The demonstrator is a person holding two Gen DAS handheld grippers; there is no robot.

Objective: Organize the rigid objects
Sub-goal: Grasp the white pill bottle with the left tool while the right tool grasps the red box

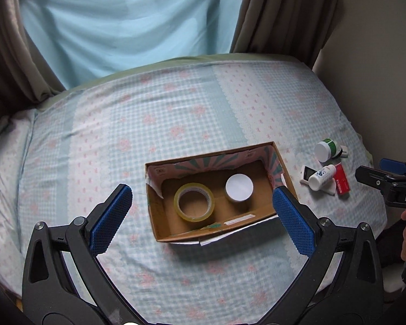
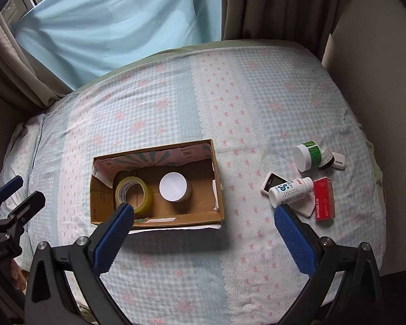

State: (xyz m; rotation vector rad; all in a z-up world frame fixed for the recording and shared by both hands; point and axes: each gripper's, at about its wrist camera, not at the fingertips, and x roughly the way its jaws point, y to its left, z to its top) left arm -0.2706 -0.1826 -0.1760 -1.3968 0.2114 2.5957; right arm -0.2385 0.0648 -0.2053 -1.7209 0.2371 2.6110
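- I hold left gripper (image 1: 202, 197) spread wide, empty, over cardboard box (image 1: 285, 174).
- Right gripper (image 2: 203, 215) likewise apart, empty.
- Tape roll (image 1: 194, 202), white-lidded jar (image 1: 239, 187) inside box.

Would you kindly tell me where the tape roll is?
In both views, the tape roll lies inside the cardboard box, left of the white-lidded jar.

The red box (image 2: 324, 200) on the bed carries "MARUBI" in white along its side. The tape roll (image 2: 134, 195) in the cardboard box (image 2: 219, 189) has "MADE IN CHINA" printed inside its core. The left tool (image 2: 2, 216) reads "GenRobot.AI" on its body; the right tool (image 1: 387, 178) shows "DAS", cut off at the frame's edge.
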